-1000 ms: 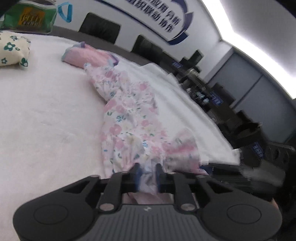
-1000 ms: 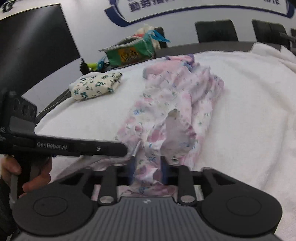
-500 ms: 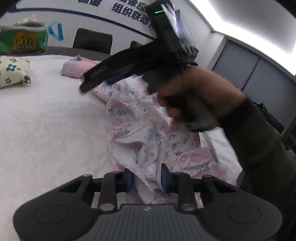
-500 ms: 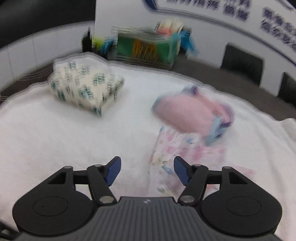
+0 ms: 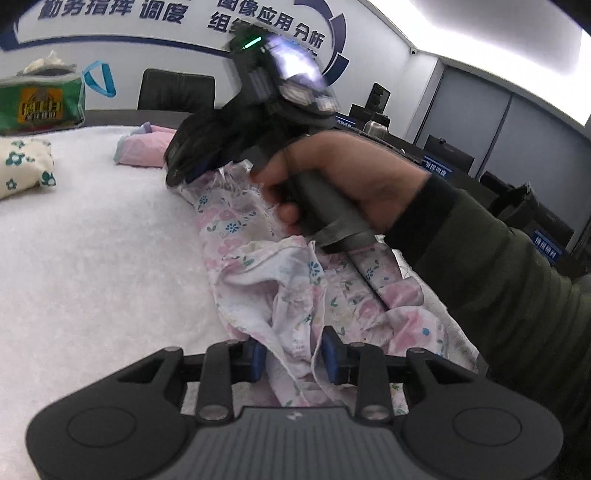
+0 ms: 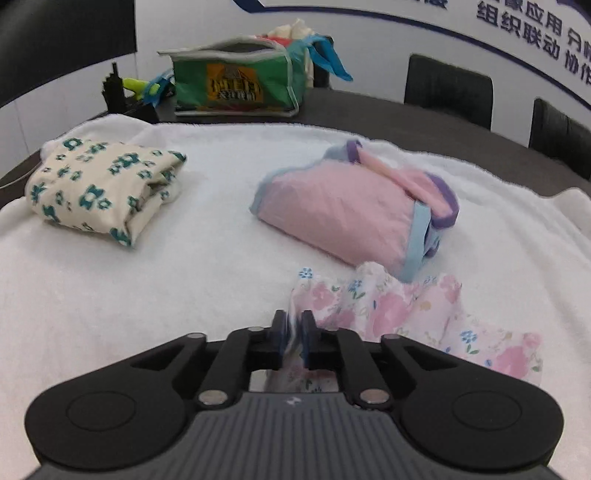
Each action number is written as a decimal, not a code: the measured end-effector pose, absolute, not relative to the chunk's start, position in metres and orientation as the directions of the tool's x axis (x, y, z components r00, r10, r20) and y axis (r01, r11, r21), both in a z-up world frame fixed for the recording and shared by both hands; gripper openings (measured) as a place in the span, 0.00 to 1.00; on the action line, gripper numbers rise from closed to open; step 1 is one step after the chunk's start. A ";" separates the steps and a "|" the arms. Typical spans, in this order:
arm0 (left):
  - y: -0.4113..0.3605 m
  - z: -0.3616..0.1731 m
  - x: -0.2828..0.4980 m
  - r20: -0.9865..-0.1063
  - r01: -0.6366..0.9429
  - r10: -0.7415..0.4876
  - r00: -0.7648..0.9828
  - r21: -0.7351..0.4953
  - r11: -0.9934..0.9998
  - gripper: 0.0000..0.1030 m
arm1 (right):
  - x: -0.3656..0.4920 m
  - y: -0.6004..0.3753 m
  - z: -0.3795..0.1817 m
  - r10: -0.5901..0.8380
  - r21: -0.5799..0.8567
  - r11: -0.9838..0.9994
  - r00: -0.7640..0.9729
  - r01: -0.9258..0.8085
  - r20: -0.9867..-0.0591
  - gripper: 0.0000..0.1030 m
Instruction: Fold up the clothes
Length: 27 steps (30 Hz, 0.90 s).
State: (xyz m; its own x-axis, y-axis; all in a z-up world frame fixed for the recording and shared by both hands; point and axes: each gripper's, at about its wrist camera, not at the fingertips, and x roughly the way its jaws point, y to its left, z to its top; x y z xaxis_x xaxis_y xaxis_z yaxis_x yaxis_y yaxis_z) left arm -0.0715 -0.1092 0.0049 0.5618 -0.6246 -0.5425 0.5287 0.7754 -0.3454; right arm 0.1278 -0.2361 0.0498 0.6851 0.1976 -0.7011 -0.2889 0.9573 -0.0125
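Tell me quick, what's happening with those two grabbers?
Right gripper jaws closing on floral garment edge. Left gripper jaws opening, cloth between. Folded pink piece just beyond; nothing blocking.

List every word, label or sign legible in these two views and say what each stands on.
"勤务指挥 调度": blue lettering on the wall sign, left wrist view.
"图像应用 分析": same sign, to the right.
"组织联动 协作": same sign in the right wrist view, last character cut off.
Green storage bag: yellow label, characters too blurred to read.
Blue desk placards: white characters, too small to read.
Right gripper's screen: motion-blurred, unreadable.
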 end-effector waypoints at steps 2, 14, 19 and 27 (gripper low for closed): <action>-0.103 0.005 -0.070 -0.529 0.528 -0.651 0.544 -0.388 0.756 0.37 | 0.111 -0.250 0.075 0.238 0.034 0.958 0.722 -0.285 -0.650 0.33; -0.056 0.043 -0.037 -0.507 0.384 -0.661 0.553 -0.549 0.742 0.49 | -0.050 -0.353 0.135 0.217 0.031 0.972 0.835 -0.233 -0.506 0.49; -0.074 0.070 0.030 -0.583 0.322 -0.530 0.615 -0.428 0.845 0.47 | -0.036 -0.367 0.104 0.248 0.102 0.968 0.806 -0.229 -0.538 0.59; -0.148 0.045 0.105 -0.684 0.403 -0.452 0.573 -0.245 0.882 0.16 | 0.053 -0.380 0.052 0.267 0.239 0.960 0.743 -0.148 -0.614 0.16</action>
